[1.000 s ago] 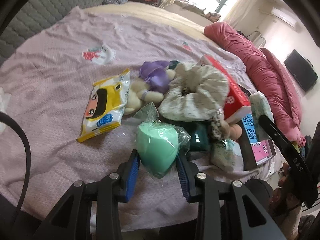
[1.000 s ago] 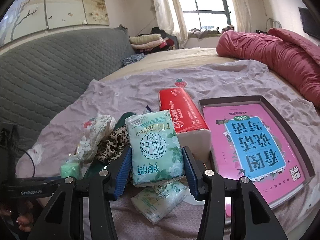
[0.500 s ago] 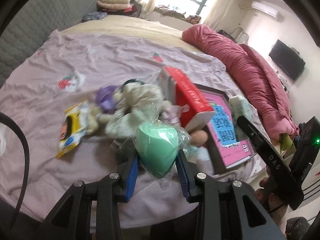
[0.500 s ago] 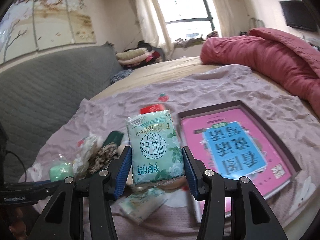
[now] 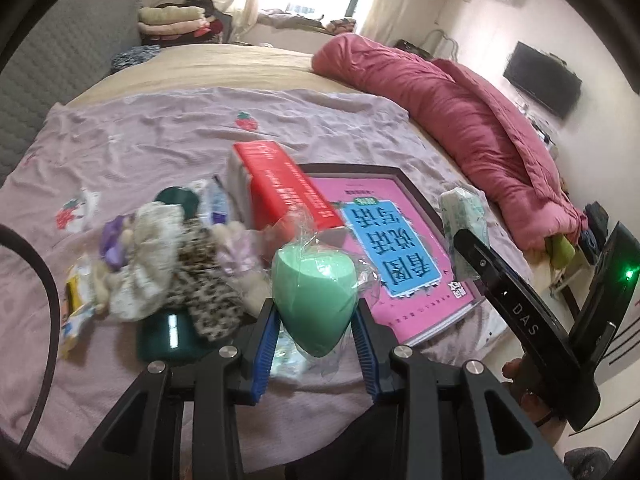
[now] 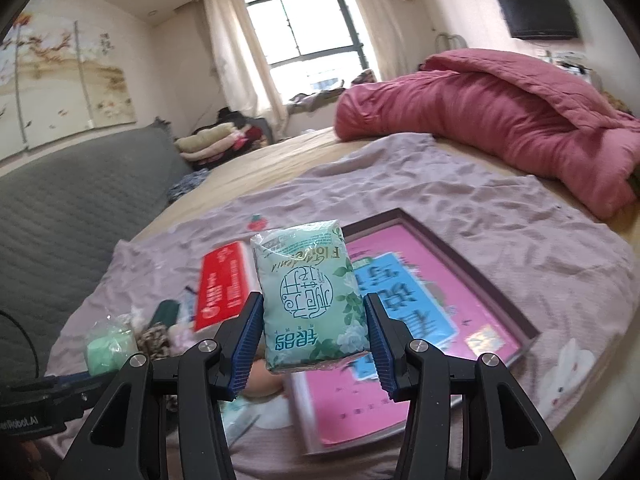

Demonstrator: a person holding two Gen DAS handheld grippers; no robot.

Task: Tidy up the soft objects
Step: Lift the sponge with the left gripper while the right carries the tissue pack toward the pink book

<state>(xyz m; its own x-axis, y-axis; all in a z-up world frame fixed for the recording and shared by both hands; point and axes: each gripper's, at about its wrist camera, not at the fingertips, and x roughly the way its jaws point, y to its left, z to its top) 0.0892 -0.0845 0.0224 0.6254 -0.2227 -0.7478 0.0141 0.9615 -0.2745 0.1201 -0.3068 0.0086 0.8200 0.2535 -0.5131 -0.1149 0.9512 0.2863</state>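
A lilac sheet (image 5: 168, 128) covers the bed, with a rolled pink duvet (image 6: 500, 120) along its far side. On the sheet lies a dark-framed pink tray (image 5: 404, 184), a red tissue box (image 5: 280, 176) at its left edge. The right hand-held gripper (image 6: 315, 344) pinches a green tissue pack (image 6: 310, 300) above the tray; the left hand-held gripper (image 5: 316, 338) squeezes a mint sponge (image 5: 314, 300) (plastic-wrapped) beside a heap of scrunchies (image 5: 160, 256).

Readable lettering on the bed and rigs

"DAS" is showing on the black gripper bar (image 5: 520, 312); "Flora" script is heading the green tissue pack (image 6: 312, 300); "Robot.AI" is marking the other gripper's body (image 6: 24, 422).
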